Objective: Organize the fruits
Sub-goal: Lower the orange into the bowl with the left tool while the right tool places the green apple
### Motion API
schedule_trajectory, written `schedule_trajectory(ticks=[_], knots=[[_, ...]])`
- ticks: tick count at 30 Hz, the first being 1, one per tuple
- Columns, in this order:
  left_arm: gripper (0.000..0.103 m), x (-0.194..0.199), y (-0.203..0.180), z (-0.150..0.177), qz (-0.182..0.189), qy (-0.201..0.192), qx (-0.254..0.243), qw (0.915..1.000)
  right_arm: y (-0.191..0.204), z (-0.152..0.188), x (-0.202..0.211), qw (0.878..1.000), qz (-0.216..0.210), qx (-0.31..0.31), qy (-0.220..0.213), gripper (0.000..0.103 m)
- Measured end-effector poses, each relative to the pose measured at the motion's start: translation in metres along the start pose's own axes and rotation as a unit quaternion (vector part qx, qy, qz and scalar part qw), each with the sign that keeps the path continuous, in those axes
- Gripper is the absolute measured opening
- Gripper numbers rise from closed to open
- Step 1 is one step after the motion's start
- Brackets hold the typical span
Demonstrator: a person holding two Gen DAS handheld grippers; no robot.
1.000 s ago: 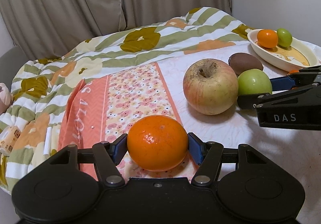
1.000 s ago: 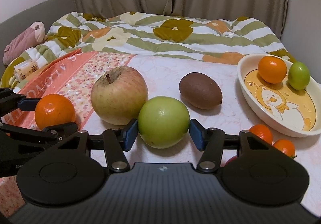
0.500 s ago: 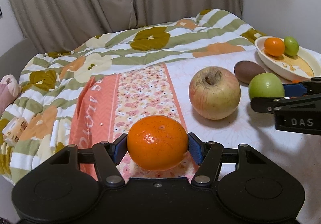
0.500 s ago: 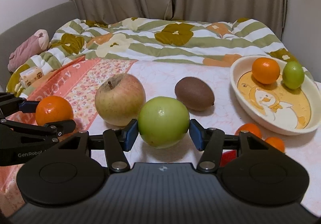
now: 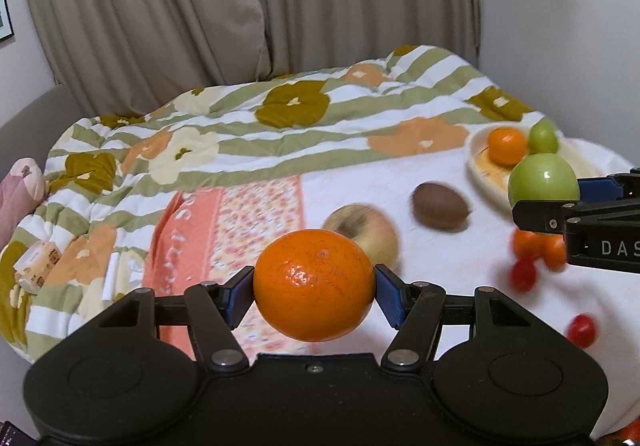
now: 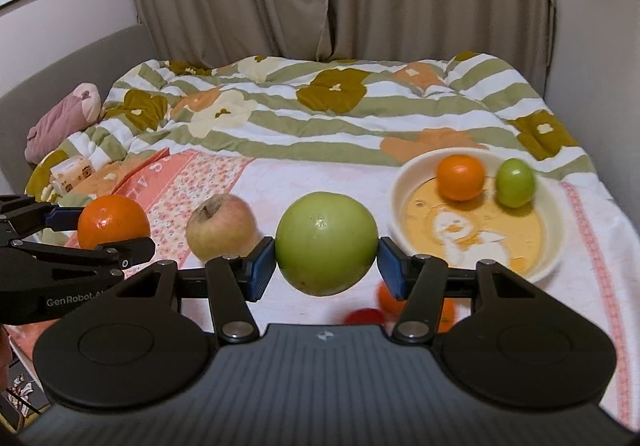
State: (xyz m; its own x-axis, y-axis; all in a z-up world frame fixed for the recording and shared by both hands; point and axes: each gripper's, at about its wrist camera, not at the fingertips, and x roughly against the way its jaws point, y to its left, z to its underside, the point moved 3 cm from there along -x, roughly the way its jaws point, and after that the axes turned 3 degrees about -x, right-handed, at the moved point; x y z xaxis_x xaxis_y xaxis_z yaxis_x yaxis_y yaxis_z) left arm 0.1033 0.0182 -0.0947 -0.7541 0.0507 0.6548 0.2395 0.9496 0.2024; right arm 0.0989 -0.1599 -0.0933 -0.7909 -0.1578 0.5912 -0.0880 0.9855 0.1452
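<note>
Left wrist view: an orange (image 5: 314,284) is clamped by the left gripper (image 5: 314,292), left of the bowl (image 6: 556,230); a green apple (image 6: 326,242) is clamped by the right gripper (image 6: 326,266), just left of the bowl.

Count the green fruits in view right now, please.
2: the green apple clamped in the right gripper, lifted off the bedding, and a smaller green fruit in the bowl beside a small orange. The grippers may hide others.

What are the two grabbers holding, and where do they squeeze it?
The left gripper holds an orange, blue pads pressing its two sides. The right gripper holds a green apple the same way, by its sides.
</note>
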Motion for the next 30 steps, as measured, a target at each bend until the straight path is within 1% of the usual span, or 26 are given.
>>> schedule_trajectory(ticks=[8,13,18,22,30], knots=[[0.067,0.020,-0.050,-0.037,0.024,-0.019,0.000,0.9995,-0.057,-0.016,0.043,1.000,0.016,0.007,-0.001,0.070],[0.067,0.018,-0.084,-0.058,0.041,-0.026,-0.002,0.9988,-0.099,-0.020,0.050,1.000,0.023,0.010,0.004,0.070],[0.067,0.006,-0.122,-0.072,0.054,-0.023,-0.007,0.9983,-0.138,-0.025,0.044,1.000,0.023,0.018,0.010,0.070],[0.067,-0.011,-0.147,-0.078,0.060,-0.014,-0.004,0.9981,-0.167,-0.029,0.033,0.999,0.024,0.023,0.015,0.070],[0.067,-0.050,-0.191,-0.086,0.077,0.005,-0.017,0.9969,-0.214,-0.037,-0.002,0.999,0.022,0.030,0.028,0.070]])
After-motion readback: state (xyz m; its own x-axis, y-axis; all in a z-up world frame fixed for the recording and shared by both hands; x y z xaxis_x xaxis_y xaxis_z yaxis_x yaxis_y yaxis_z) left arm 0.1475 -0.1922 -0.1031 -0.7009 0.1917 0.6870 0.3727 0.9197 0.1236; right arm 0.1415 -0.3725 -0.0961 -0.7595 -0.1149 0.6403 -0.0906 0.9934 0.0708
